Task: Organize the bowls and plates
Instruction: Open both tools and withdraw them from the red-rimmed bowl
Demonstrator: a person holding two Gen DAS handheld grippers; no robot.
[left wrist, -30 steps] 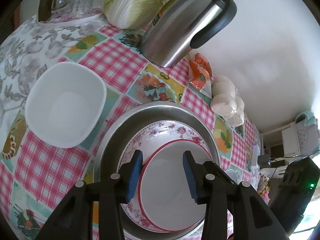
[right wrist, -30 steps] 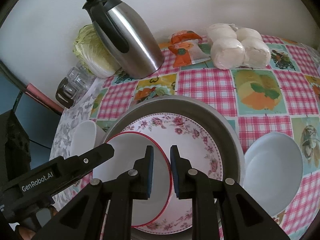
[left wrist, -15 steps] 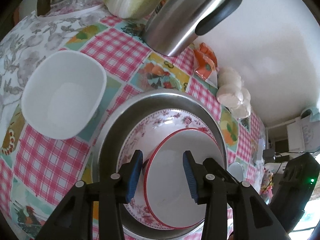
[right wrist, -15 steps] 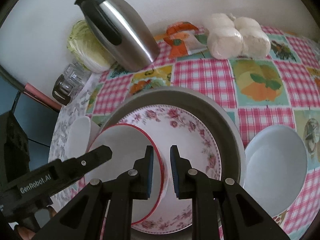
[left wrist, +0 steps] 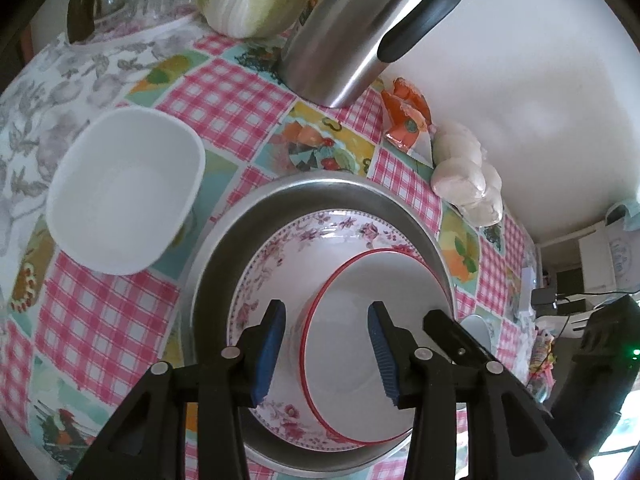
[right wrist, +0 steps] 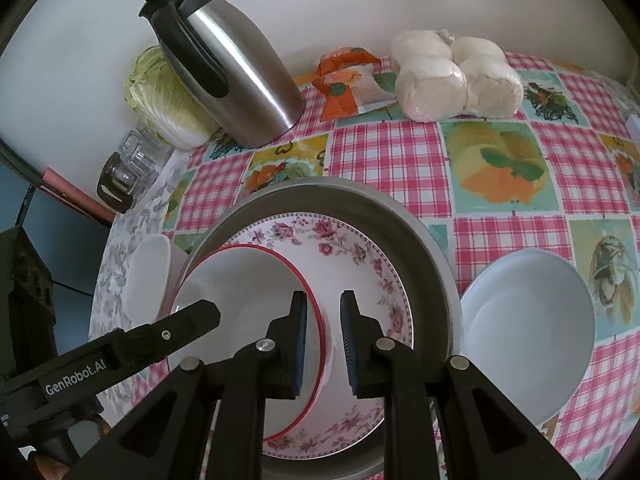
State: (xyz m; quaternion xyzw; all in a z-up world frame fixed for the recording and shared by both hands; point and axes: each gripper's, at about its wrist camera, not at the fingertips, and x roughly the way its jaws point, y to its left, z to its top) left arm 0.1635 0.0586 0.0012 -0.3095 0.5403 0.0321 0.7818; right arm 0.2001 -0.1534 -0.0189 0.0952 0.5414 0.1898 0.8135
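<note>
The red-rimmed bowl (right wrist: 248,312) sits inside the flowered plate (right wrist: 360,264), and that plate sits inside the big metal basin (right wrist: 424,248), close to the near edge of the table. The bowl leans toward the left side of the plate and looks a little tipped, not flat in the middle. The right gripper (right wrist: 323,338) has its jaws narrow, one on each side of the bowl's right rim, but there is a gap on the outer side, so I cannot tell if it is pinching the rim or just around it. The left gripper (left wrist: 326,344) has its jaws wide over the near left part of the bowl and holds nothing. So part of the job looks done: three dishes are already nested together. Two dishes are still out on the checked tablecloth (right wrist: 384,152). A square white bowl (left wrist: 124,188) stands just left of the basin, and a round white bowl (right wrist: 528,328) stands just right of it. I think both still need to go on the pile, and the red-rimmed bowl may need to be set straight first. Far back by the wall are a steel jug (right wrist: 232,76), a cabbage (right wrist: 164,96), some glasses (right wrist: 128,160), an orange packet (right wrist: 344,80) and a bag of white buns (right wrist: 452,76).
</note>
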